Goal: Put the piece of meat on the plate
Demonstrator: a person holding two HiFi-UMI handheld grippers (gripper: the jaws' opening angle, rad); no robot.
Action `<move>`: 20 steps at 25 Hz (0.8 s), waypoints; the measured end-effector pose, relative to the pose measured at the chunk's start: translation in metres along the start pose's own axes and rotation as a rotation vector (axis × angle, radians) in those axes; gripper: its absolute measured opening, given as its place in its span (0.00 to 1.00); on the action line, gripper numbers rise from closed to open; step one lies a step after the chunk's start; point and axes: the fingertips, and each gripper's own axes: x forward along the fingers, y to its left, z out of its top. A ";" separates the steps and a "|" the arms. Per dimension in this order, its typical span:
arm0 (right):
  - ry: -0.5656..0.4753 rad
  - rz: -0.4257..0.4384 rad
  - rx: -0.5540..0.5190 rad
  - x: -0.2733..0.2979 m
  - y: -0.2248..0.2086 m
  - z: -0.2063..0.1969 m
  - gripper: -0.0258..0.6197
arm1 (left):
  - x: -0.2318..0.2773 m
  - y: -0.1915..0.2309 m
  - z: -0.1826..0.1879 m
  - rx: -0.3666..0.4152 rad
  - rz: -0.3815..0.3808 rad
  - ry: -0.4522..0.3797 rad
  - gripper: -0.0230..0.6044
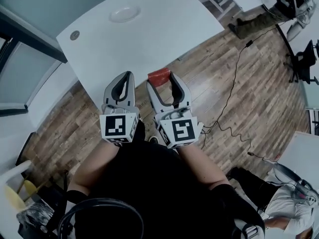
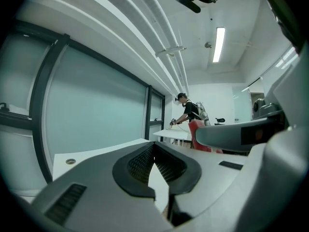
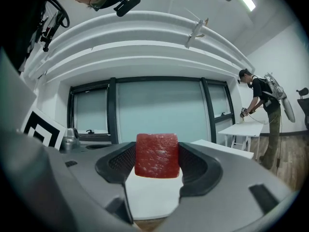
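A red block of meat (image 3: 157, 155) sits clamped between the dark pads of my right gripper (image 3: 157, 162). From the head view the meat (image 1: 159, 76) shows at the tips of the right gripper (image 1: 161, 78), over the near edge of the white table (image 1: 164, 29). The white plate (image 1: 124, 13) lies far off on that table, toward its back. My left gripper (image 1: 125, 77) hangs beside the right one with its tips together and nothing in it; in its own view the left gripper (image 2: 154, 153) shows its pads meeting, and the meat (image 2: 200, 137) appears at the right.
A small round grommet (image 1: 75, 35) sits at the table's left corner. A black cable (image 1: 234, 83) runs over the wooden floor to the right. Another person (image 3: 263, 115) works at a distant white table (image 3: 241, 129). Glass partitions stand behind the table.
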 end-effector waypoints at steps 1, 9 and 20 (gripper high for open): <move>0.003 -0.005 0.001 0.008 -0.001 0.001 0.47 | 0.007 0.005 0.003 -0.001 -0.005 -0.005 0.04; -0.011 -0.023 -0.028 0.066 0.003 0.015 0.47 | 0.042 0.046 0.017 0.001 -0.033 -0.038 0.04; -0.007 0.009 -0.070 0.109 0.013 0.029 0.47 | 0.058 0.084 0.027 -0.026 -0.007 -0.056 0.04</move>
